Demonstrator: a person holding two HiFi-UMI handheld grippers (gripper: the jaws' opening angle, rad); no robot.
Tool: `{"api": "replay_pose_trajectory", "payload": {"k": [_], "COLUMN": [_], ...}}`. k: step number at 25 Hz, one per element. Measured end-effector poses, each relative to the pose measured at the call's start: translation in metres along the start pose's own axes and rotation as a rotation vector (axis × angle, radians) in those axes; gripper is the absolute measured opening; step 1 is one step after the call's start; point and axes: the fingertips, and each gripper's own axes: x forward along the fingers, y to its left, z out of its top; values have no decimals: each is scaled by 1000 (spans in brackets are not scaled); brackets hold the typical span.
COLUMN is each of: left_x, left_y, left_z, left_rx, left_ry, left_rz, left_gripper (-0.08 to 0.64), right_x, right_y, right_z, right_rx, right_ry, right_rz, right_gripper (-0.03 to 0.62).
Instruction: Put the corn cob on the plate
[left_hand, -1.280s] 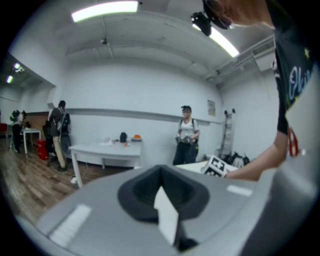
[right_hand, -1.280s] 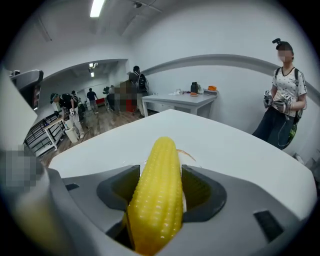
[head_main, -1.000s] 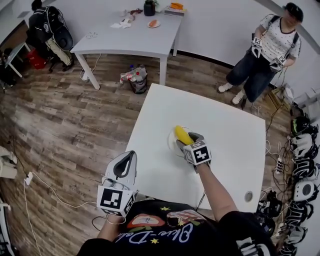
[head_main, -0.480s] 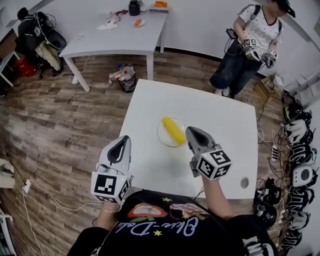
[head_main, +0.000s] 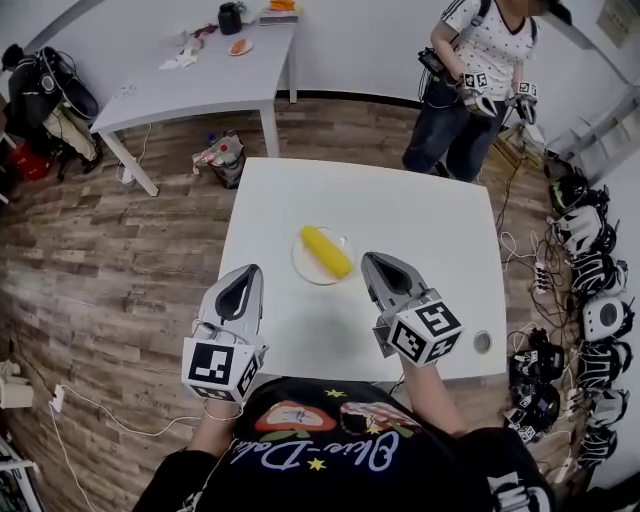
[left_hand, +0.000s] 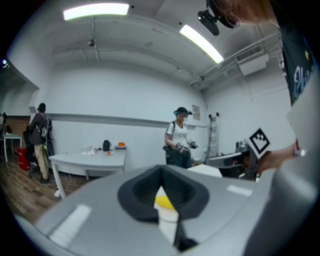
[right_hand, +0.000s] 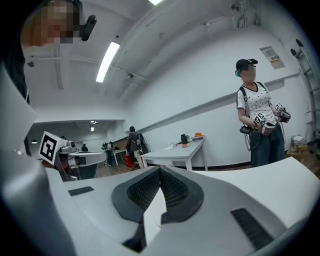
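The yellow corn cob (head_main: 326, 251) lies slantwise on a small clear round plate (head_main: 301, 265) in the middle of the white table (head_main: 420, 225). My right gripper (head_main: 371, 260) is raised just right of the plate, shut and empty, clear of the cob. My left gripper (head_main: 249, 272) is shut and empty too, raised over the table's near left edge. In the left gripper view the left gripper (left_hand: 161, 172) shows a sliver of the corn cob (left_hand: 164, 202) through the slit below its closed tips. In the right gripper view the right gripper (right_hand: 160, 171) is shut, with only white table showing.
A person (head_main: 468, 75) with grippers stands beyond the table's far right corner. A grey table (head_main: 190, 85) with small items stands at the back left, a bag (head_main: 222, 155) on the floor near it. Helmets and gear (head_main: 588, 290) line the right side. A round grommet (head_main: 482, 342) sits near the table's front right.
My right gripper was at the corn on the plate; it has let go, shut, and drawn back and up toward me. The left gripper shifted slightly forward.
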Motion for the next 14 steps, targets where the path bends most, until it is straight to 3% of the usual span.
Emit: {"api": "replay_pose_trajectory", "payload": {"k": [14], "left_x": [2], "left_y": [0], "left_z": [2], "left_rx": [3], "left_ry": [2], "left_rz": [-13], "left_gripper": [-6], "right_x": [1], "right_y": [20], "right_z": [14], "right_rx": [-59], "right_ry": [2], "right_rz": [41], "right_gripper": [15]}}
